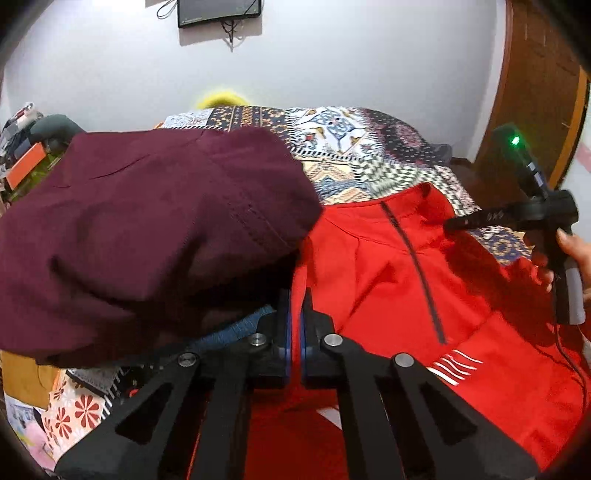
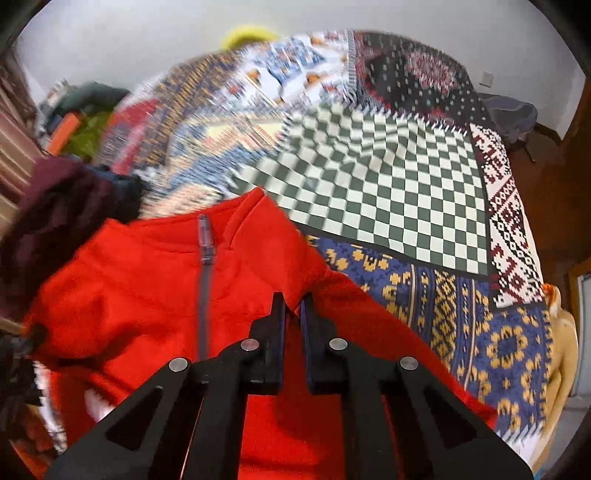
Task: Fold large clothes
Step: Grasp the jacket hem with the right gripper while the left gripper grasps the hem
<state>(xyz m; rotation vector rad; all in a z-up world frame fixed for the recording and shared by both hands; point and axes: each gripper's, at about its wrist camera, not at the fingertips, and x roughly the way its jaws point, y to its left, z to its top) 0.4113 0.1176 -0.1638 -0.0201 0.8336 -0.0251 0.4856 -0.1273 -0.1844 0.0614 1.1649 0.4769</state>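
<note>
The red jacket [image 1: 399,280] lies front up on a bed, its collar toward the far wall and a grey zip [image 1: 421,273] running down from the neck; white stripes [image 1: 456,365] mark the chest. The left tongs [image 1: 294,306] have their fingers nearly together with a fold of the red cloth between the blue pads, so they grip the jacket at its left edge. The right tongs [image 2: 292,306] sit low over the jacket's other shoulder with only a narrow gap and red fabric showing in it; whether they pinch it I cannot tell. In the left view the right tongs' fingers [image 1: 476,218] reach in from the side at the collar, held by a hand [image 1: 569,258] on a black handle with a green light [image 1: 514,140].

A dark maroon garment [image 1: 147,229] is heaped just beside the jacket on its left, overlapping its edge. Under both lies a patchwork bedspread [image 2: 388,184] with a green-and-white checked panel, blue and yellow bands and a red-and-white geometric strip. Behind the bed is a plain white wall [image 1: 332,66] with a dark screen [image 1: 219,11] mounted high and cables hanging from it. A brown wooden door [image 1: 539,92] stands at the right, and cluttered items [image 1: 26,155] fill the far left corner
</note>
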